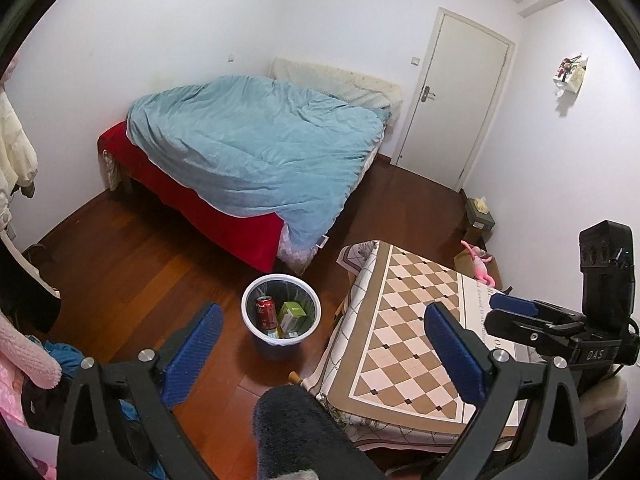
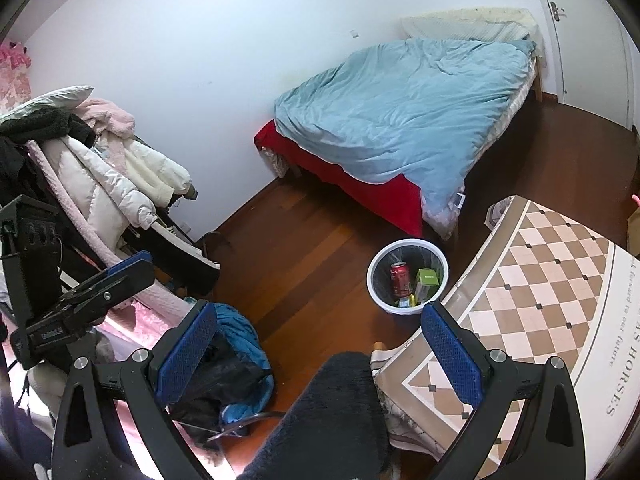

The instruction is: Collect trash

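Two views: both of ours look down into a bedroom, and we place everything by the wastebasket.
Bed [image 1: 256, 152]: beyond the wastebasket, against the far wall, a light blue duvet [image 2: 404, 108] over a red sheet.
Floor [image 1: 132, 256]: dark reddish wood; the wastebasket stands on it.
Desk [image 1: 416, 328]: just right of the wastebasket, under a cloth of tan and cream diamonds; we see nothing lying on the part in view.
Door [image 1: 452, 96]: white and shut, far beyond the wastebasket to the right.
Pile of coats [image 2: 104, 176]: well left of the wastebasket, white, pink and black.
Wastebasket [image 1: 281, 309]: white rim, dark liner, upright between the bed's corner and the desk.
Trash: a red can [image 1: 266, 312] stands tilted at the left inside the wastebasket, a green carton [image 1: 293, 315] beside it at the right, smaller scraps beneath that we cannot make out.
Left gripper [image 1: 320, 356]: our jaws gape wide with nothing between the blue pads, held above and nearer than the wastebasket.
Right gripper [image 2: 320, 352]: our jaws spread just as wide, holding nothing, over the desk's near corner, right of the wastebasket.
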Demonstrator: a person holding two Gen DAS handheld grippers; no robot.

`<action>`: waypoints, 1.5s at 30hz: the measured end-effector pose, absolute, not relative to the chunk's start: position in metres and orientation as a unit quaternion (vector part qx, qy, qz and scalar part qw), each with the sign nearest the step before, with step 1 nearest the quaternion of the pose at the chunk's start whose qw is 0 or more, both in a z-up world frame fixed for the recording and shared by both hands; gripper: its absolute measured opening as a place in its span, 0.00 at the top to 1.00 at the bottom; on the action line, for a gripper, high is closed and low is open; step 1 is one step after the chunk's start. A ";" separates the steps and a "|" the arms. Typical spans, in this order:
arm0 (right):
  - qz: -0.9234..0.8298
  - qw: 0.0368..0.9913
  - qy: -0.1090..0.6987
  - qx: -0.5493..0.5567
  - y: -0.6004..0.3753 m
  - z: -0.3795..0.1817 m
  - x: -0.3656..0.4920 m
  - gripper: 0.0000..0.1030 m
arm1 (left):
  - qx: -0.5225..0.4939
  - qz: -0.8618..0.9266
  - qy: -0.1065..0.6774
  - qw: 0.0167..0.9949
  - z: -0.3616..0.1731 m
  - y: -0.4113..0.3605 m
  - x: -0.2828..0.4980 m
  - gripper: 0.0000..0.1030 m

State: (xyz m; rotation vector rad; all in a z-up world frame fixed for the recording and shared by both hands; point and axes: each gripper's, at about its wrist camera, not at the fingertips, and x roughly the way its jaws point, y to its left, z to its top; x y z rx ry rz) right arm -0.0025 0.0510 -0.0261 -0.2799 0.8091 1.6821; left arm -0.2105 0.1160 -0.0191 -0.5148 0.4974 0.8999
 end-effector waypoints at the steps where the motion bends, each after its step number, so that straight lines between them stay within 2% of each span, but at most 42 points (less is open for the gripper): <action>1: 0.722 0.586 0.348 -0.119 0.050 -0.026 -0.002 0.00 | -0.244 0.425 0.237 0.839 -0.019 0.116 -0.210 0.00; 45: 0.713 0.607 0.332 -0.117 0.028 -0.011 0.005 0.00 | -0.230 0.390 0.247 0.857 -0.016 0.105 -0.190 0.00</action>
